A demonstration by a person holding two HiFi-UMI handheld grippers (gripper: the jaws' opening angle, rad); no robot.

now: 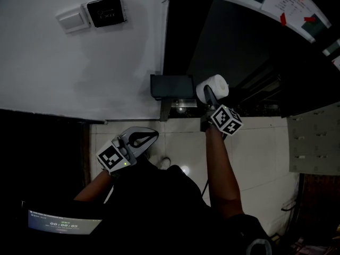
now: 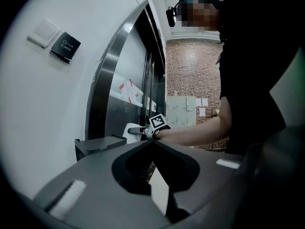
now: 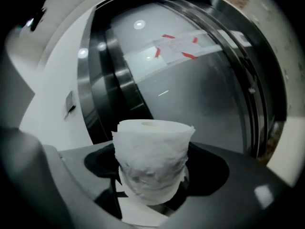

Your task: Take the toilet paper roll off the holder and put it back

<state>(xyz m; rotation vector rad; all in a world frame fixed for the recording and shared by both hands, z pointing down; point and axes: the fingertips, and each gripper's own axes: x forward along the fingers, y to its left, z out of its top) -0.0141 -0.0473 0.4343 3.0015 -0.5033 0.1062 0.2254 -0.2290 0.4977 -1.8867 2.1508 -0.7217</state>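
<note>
The white toilet paper roll (image 1: 212, 87) (image 3: 152, 161) (image 2: 131, 130) is held up in the air, with my right gripper (image 1: 210, 97) (image 3: 152, 178) shut on its sides. It hangs just right of the dark holder box (image 1: 171, 86) (image 2: 97, 144) fixed low on the white wall. In the right gripper view the roll stands upright between the jaws, a little crumpled. My left gripper (image 1: 150, 136) (image 2: 152, 143) is lower and to the left, apart from the holder, with its jaws meeting at the tips and nothing between them.
A light switch (image 1: 74, 20) and a black exit button (image 1: 106, 10) (image 2: 65, 46) are on the white wall. To the right is a dark glass door (image 1: 249, 41) with a taped paper (image 1: 289, 1). Pale floor tiles (image 1: 255, 147) lie below.
</note>
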